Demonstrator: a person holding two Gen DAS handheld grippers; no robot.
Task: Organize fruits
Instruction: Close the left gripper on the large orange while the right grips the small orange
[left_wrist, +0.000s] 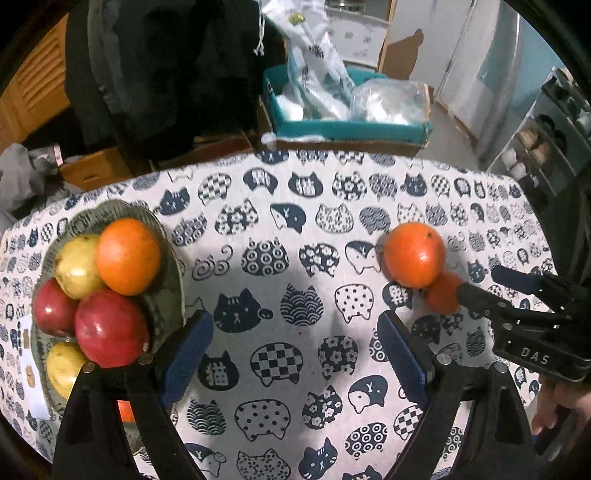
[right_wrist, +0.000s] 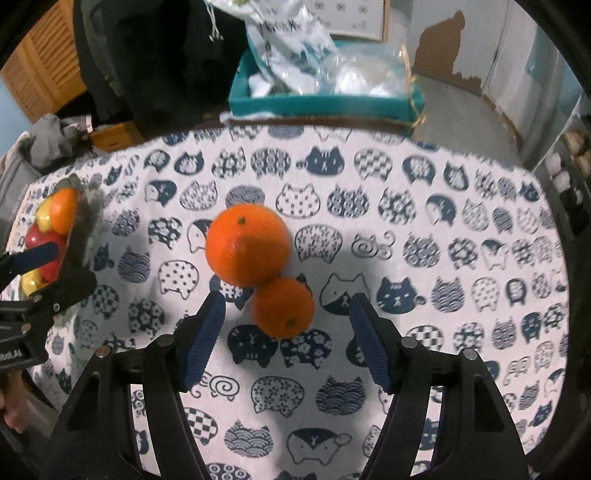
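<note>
Desk (right_wrist: 480, 206) covered by white cloth printed with navy cat heads; landmark: large round orange (right_wrist: 246, 245) lying on the cloth near mid-desk. Small orange mandarin (right_wrist: 282, 308) touches the large orange on its near side, stem end toward the camera; both rest on the cloth, neither held. Right gripper (right_wrist: 288, 334): jaws wide apart, holding nothing; blue pads flank the mandarin with a gap on each side. Left gripper (left_wrist: 295, 356): jaws wide apart, holding nothing, well to the left of the large orange (left_wrist: 413, 254), over bare cloth. Grey-green ceramic plate with wavy rim (left_wrist: 168, 258) sits far left of the large orange at the desk edge; on it an orange (left_wrist: 128, 256), two red apples (left_wrist: 110, 326), yellow-green fruits (left_wrist: 77, 266), piled touching. Teal cardboard box of plastic bags (left_wrist: 351, 129) beyond the desk, behind the large orange.
</note>
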